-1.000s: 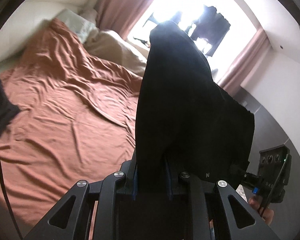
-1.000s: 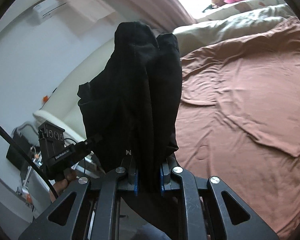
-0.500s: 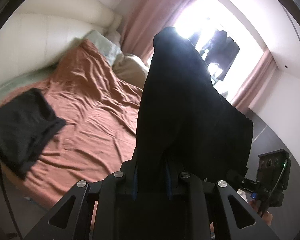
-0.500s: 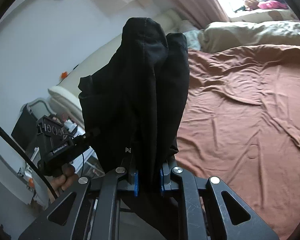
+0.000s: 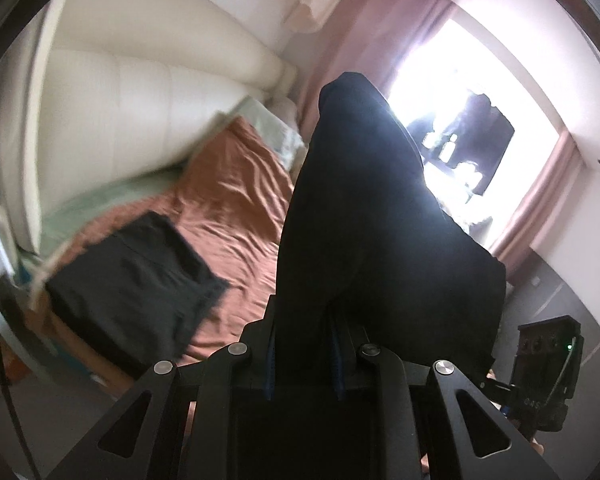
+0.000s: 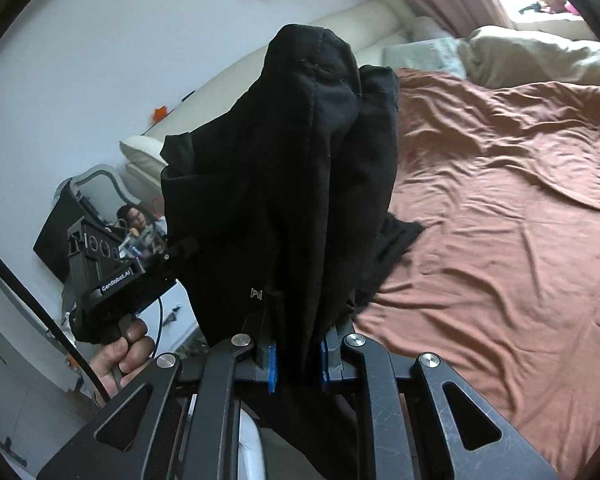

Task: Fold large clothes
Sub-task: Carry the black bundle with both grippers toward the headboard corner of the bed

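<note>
A large black garment [image 5: 380,240] hangs bunched over both grippers, held in the air beside the bed. My left gripper [image 5: 304,356] is shut on one part of it. My right gripper [image 6: 296,364] is shut on another part of the garment [image 6: 300,184]. Each gripper shows in the other's view: the right one at the lower right of the left wrist view [image 5: 548,372], the left one with the hand holding it at the left of the right wrist view [image 6: 116,280]. A second black garment [image 5: 136,280] lies folded flat on the bed's near corner.
The bed has a rumpled rust-brown sheet [image 6: 500,240], pillows [image 6: 532,56] at its head and a cream padded headboard [image 5: 140,92]. A bright window with pink curtains [image 5: 452,92] is beyond. Cluttered furniture [image 6: 80,220] stands by the white wall.
Both grippers, still holding the black garment, have swung left. The folded black garment on the bed corner has come fully into the left wrist view.
</note>
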Demonstrator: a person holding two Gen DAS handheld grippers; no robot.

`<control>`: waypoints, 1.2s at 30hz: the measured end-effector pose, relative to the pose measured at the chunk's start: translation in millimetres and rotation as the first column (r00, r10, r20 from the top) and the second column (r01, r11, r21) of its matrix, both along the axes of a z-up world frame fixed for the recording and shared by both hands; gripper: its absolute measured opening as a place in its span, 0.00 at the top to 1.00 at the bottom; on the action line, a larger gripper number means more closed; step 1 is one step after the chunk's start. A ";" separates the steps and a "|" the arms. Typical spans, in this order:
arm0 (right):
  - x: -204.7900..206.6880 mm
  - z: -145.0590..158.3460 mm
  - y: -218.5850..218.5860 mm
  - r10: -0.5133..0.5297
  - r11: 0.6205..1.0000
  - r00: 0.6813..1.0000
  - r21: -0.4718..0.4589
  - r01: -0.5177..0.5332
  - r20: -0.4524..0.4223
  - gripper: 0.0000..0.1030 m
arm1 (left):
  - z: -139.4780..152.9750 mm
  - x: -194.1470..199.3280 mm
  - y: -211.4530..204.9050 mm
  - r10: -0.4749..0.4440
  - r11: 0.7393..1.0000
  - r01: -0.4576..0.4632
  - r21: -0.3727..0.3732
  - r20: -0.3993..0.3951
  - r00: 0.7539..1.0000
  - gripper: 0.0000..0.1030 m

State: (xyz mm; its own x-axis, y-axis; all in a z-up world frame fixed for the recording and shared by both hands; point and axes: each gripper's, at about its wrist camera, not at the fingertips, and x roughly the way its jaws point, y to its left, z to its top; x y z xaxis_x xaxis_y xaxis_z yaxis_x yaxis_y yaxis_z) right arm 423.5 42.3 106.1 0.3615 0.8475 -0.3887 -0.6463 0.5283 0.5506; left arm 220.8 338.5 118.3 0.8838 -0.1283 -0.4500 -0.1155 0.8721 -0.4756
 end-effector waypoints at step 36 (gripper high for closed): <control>174.9 -86.2 190.9 0.003 0.999 0.981 -0.036 -0.011 -0.194 0.89 | -70.5 166.4 198.0 0.309 0.938 -0.260 0.228 -0.219 0.925 0.82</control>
